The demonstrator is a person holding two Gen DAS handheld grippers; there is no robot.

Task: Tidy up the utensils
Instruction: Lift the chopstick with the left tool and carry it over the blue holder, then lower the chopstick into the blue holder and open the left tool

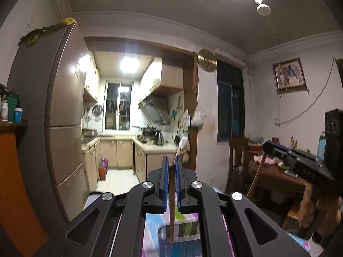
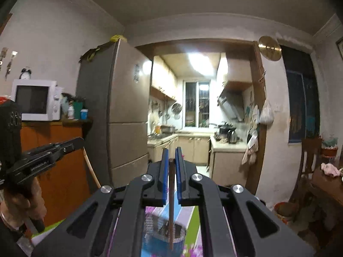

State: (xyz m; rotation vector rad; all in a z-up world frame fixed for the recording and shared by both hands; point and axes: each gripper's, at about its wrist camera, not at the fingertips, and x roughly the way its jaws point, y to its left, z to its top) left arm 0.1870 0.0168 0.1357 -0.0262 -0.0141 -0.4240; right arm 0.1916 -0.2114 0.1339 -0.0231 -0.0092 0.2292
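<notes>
Your left claw [image 1: 170,163] clamps a brown chopstick [image 1: 171,205]; your right claw [image 2: 171,155] clamps another chopstick [image 2: 171,205]. Both hang over a blurred holder [image 2: 165,224] on the bench, tips indistinct.

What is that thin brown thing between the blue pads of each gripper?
A wooden chopstick, hanging down, clamped by the left gripper; the right gripper clamps another chopstick.

Blurred container [image 2: 165,233] below chopstick [image 2: 171,203]
</notes>
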